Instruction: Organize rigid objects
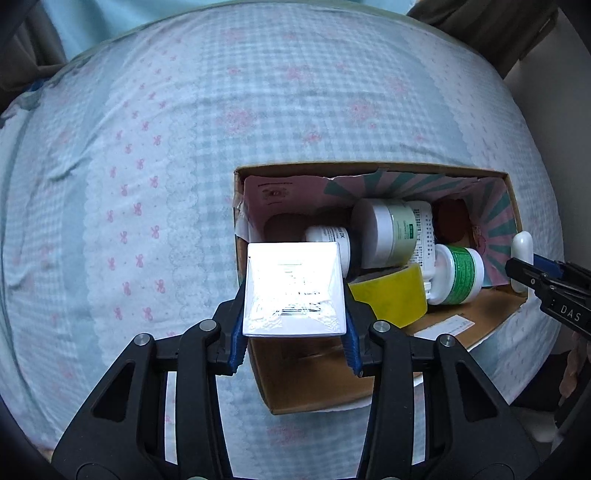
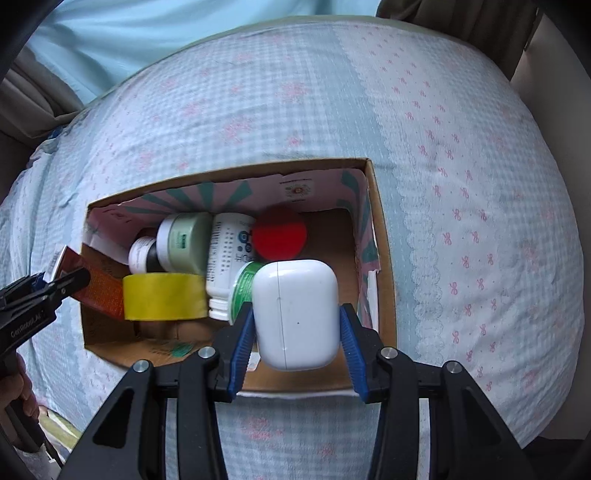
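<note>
An open cardboard box (image 1: 369,168) (image 2: 384,258) lies on the bed. It holds a yellow tape roll (image 1: 391,295) (image 2: 164,295), a pale green jar (image 1: 391,230) (image 2: 183,240), a green-labelled bottle (image 1: 460,275) (image 2: 242,291), a white bottle (image 2: 229,254), a small dark-labelled bottle (image 1: 332,240) and a red lid (image 2: 280,236). My left gripper (image 1: 295,332) is shut on a white carton (image 1: 293,288), whose orange side (image 2: 99,288) shows over the box's left edge. My right gripper (image 2: 297,345) is shut on a white earbud case (image 2: 297,314) (image 1: 522,247) over the box's right side.
The bed carries a pale blue checked cover with pink bows (image 1: 147,166) (image 2: 461,184). A light blue cloth (image 2: 147,37) lies beyond the bed's far edge. Dark fabric (image 1: 498,29) sits at the far right corner.
</note>
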`<act>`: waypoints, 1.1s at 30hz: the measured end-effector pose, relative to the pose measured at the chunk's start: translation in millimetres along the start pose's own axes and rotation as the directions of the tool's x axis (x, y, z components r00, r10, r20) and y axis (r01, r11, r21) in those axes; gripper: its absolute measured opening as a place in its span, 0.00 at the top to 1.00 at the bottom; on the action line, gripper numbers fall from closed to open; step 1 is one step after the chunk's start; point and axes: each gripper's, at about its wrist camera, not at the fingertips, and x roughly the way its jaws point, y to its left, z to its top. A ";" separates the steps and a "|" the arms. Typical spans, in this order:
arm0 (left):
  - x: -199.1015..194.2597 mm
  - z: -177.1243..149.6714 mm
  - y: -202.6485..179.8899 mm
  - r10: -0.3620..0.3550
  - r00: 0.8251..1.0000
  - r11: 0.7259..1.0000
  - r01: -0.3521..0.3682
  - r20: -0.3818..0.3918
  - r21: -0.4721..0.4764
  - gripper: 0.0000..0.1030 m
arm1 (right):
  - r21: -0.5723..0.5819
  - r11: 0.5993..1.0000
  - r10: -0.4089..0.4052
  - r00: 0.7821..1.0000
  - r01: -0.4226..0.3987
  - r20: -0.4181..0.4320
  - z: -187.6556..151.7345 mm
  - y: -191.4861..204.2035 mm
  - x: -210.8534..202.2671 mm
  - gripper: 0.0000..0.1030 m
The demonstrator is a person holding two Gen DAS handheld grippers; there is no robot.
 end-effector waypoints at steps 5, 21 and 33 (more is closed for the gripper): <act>5.4 8.3 -11.8 0.036 0.999 0.999 -0.035 -0.034 0.038 0.53 | 0.006 1.000 -0.011 1.000 0.011 -0.007 12.0 -2.2 11.9 0.59; -45.3 -17.9 -23.8 -0.007 0.996 0.999 0.003 0.085 0.045 0.00 | 0.053 0.998 0.039 0.999 -0.040 0.002 4.6 -10.2 7.4 0.00; -75.4 -43.5 -44.7 0.026 0.991 1.000 -0.026 0.134 -0.006 0.00 | 0.045 0.996 0.070 0.996 -0.073 0.054 -13.9 -21.6 -18.7 0.00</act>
